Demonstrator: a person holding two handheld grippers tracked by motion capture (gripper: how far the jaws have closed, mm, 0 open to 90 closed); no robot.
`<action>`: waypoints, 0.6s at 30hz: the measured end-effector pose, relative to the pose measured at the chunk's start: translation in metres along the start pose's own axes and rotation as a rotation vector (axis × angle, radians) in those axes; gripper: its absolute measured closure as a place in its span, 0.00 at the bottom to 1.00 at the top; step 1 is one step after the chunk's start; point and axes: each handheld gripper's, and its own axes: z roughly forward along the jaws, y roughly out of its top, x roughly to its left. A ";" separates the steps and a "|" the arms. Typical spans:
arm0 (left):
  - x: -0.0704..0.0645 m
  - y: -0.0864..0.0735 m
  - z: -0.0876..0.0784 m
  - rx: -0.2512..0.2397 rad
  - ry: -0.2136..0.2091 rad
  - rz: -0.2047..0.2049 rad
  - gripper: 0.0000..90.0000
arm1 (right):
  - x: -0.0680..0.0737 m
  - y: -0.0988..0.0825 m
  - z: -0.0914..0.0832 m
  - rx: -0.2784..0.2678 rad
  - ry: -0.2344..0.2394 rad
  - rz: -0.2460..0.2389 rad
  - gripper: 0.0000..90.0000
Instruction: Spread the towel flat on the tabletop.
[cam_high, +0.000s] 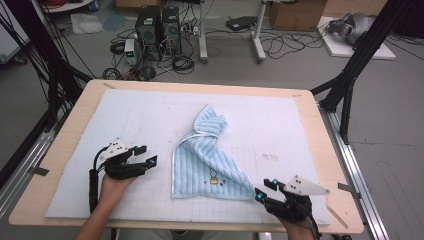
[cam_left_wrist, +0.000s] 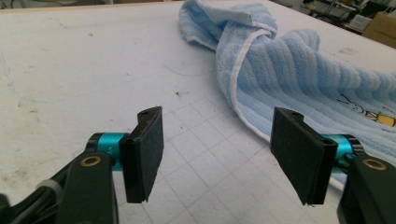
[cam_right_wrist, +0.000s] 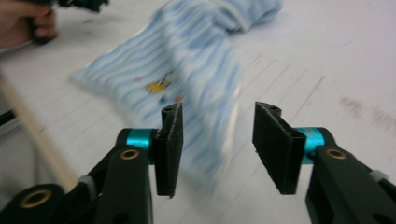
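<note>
A light blue striped towel (cam_high: 207, 162) with a white hem and a small cartoon stitched near its front edge lies rumpled on the white gridded mat (cam_high: 125, 120), its far end folded over itself. My left gripper (cam_high: 148, 154) rests on the mat a short way left of the towel, open, with nothing between its pads. In the left gripper view the towel (cam_left_wrist: 299, 74) lies ahead and to the right of the left gripper (cam_left_wrist: 219, 140). My right gripper (cam_high: 265, 189) sits by the towel's front right corner. In the blurred right gripper view the right gripper (cam_right_wrist: 217, 135) stands open, with the towel (cam_right_wrist: 196, 60) just ahead, untouched.
The mat covers a wooden table (cam_high: 327, 150) whose front edge is close to both hands. Black frame posts (cam_high: 357, 60) stand at both sides. Computer towers (cam_high: 157, 27), cables and a cardboard box (cam_high: 297, 14) are on the floor beyond the table.
</note>
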 end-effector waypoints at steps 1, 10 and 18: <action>0.001 0.001 0.001 -0.006 -0.007 -0.013 0.40 | -0.003 0.006 0.007 0.001 -0.015 -0.002 0.58; 0.005 0.021 0.009 -0.038 0.006 -0.007 0.42 | -0.020 0.045 0.125 0.165 -0.026 0.015 0.57; -0.001 0.033 0.019 -0.044 -0.005 -0.004 0.42 | -0.011 0.048 0.144 0.242 0.035 -0.068 0.96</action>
